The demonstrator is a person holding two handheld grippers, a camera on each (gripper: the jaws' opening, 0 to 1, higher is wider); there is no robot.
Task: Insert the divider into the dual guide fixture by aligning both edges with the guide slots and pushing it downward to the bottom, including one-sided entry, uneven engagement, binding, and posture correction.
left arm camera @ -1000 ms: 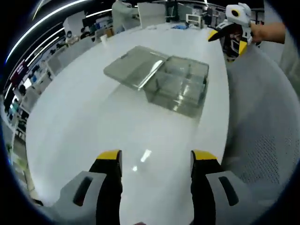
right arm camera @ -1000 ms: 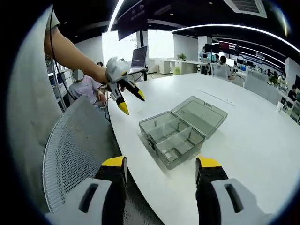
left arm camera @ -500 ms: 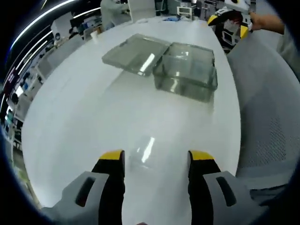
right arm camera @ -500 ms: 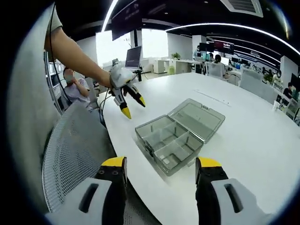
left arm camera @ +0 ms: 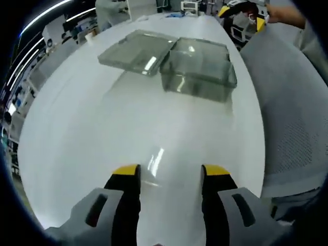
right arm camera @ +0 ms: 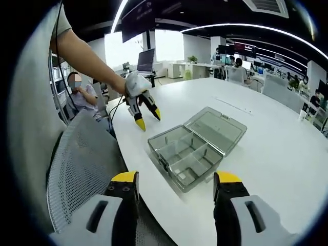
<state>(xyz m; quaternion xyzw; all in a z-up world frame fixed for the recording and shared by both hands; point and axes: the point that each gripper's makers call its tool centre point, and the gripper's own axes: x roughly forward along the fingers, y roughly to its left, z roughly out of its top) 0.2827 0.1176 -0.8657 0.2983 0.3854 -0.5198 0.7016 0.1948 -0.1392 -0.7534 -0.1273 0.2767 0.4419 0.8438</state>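
Box point(right arm camera: 187, 156) lies lid-open, fixed partitions inside its compartments; left gripper point(left arm camera: 166, 177) and right gripper point(right arm camera: 174, 185) wide, unladen.

Box point(right arm camera: 185, 158) sitting on table point(right arm camera: 287, 154) near edge, well ahead of right gripper point(right arm camera: 176, 185). Open lid point(right arm camera: 216, 129) lying flat on table, joined to box's far side. Dividers point(right arm camera: 187, 155) standing inside box, splitting it into compartments. Mesh chair point(right arm camera: 84, 169) standing beside table edge, left of box in right gripper view. Left gripper point(right arm camera: 147, 116) hovering over table edge, behind box, between chair and box. In left gripper view, box point(left arm camera: 199, 76) lying far ahead, lid point(left arm camera: 137, 51) left of it, chair point(left arm camera: 292, 123) at right.
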